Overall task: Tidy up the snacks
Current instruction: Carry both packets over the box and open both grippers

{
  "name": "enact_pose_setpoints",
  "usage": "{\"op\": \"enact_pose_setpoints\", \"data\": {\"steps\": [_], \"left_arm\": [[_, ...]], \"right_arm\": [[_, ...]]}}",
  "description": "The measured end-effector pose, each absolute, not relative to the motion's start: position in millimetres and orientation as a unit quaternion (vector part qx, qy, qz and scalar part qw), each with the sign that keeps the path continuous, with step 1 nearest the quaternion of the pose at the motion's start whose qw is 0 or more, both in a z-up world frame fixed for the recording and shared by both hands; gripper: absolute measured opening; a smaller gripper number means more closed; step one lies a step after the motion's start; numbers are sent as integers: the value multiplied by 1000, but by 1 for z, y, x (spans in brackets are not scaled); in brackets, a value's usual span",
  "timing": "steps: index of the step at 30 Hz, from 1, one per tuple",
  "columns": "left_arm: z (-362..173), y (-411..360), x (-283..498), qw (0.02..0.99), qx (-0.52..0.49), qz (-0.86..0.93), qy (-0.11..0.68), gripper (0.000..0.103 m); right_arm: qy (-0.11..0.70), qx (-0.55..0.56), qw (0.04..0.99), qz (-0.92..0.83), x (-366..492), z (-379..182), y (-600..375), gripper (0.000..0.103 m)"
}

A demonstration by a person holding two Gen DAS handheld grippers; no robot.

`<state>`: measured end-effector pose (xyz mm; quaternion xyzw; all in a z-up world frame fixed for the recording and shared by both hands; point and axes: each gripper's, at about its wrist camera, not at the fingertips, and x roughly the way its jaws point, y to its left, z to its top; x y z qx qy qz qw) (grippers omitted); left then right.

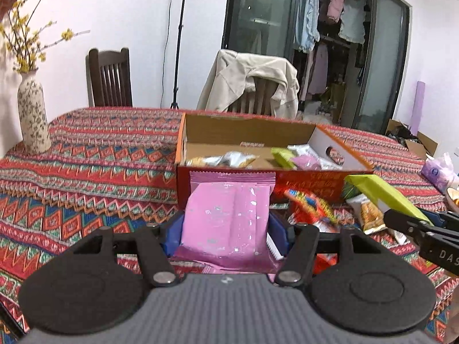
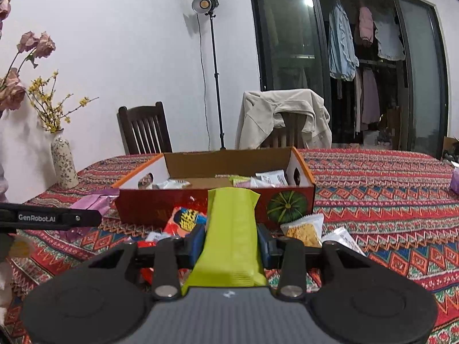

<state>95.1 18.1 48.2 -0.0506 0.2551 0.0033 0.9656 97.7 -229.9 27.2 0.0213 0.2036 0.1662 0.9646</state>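
The left gripper (image 1: 226, 229) has its jaws clamped on a pink packet (image 1: 228, 215), near side of the box (image 1: 258, 140). The right gripper (image 2: 231, 242) grips a green packet (image 2: 232, 229). Loose snacks (image 2: 304, 230) lie on the worktop (image 2: 387, 195) before the box.

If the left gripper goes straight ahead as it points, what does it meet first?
Most likely the red front wall of the cardboard box: the left gripper holds a pink packet aimed at it, though depth is unclear.

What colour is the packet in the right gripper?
Lime green packet, clearest in the right wrist view.
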Motion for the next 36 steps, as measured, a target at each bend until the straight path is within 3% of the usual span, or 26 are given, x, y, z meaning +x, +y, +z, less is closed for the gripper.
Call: {"op": "enact_pose_setpoints", "data": {"steps": [23, 36], "left_arm": [[96, -11, 165, 979, -26, 66, 193, 63], [76, 0, 250, 968, -33, 117, 218, 63]], "right_arm": [[156, 16, 975, 159, 164, 78, -214, 37], [198, 37, 970, 138, 257, 61, -195, 37]]}}
